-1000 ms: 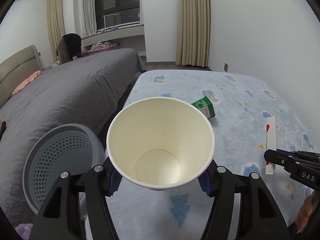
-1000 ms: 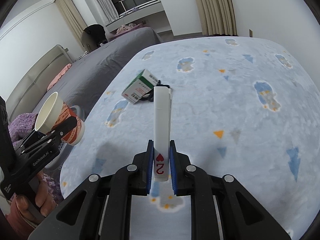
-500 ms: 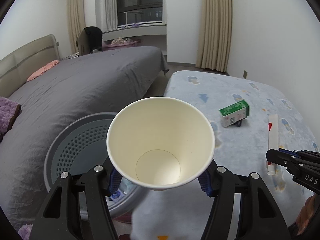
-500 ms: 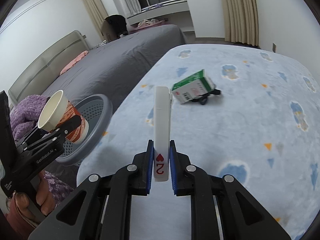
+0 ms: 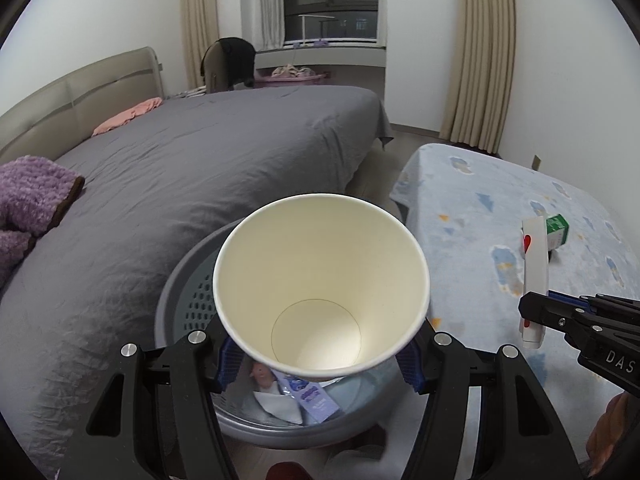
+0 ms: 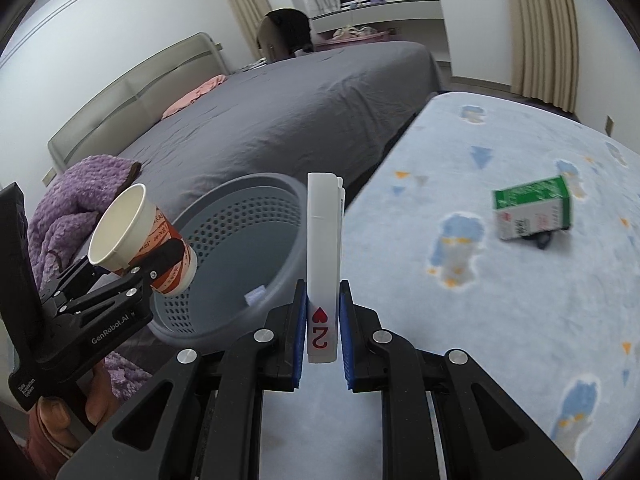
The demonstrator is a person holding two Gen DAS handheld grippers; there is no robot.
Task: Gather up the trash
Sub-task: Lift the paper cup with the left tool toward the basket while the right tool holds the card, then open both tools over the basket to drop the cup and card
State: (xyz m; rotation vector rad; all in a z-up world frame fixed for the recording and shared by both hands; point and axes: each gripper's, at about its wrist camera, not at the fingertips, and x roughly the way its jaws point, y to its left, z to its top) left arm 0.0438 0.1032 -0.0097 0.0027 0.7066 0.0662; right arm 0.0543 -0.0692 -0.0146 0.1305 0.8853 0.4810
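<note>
My left gripper (image 5: 316,364) is shut on an empty white paper cup (image 5: 320,292), held upright right over the grey perforated trash basket (image 5: 180,304). The basket holds wrappers and paper. From the right wrist the same cup (image 6: 132,236) shows red print and hangs over the basket's (image 6: 240,256) near rim. My right gripper (image 6: 322,328) is shut on a slim white card box (image 6: 322,248) with a red heart, beside the basket at the mat's edge. That box (image 5: 534,276) also appears at right in the left wrist view. A green and white carton (image 6: 532,208) lies on the blue patterned mat (image 6: 500,300).
A large bed with a grey cover (image 5: 192,168) borders the basket on the left, with a purple blanket (image 5: 28,200) on it. A small dark object (image 6: 542,240) lies under the carton. A person's hand (image 6: 64,412) holds the left gripper. Curtains and a window stand at the back.
Both grippers have swung left from over the mat toward the basket. The cup now hangs over the basket, and the card box has come up beside it. Both grips are unchanged.
</note>
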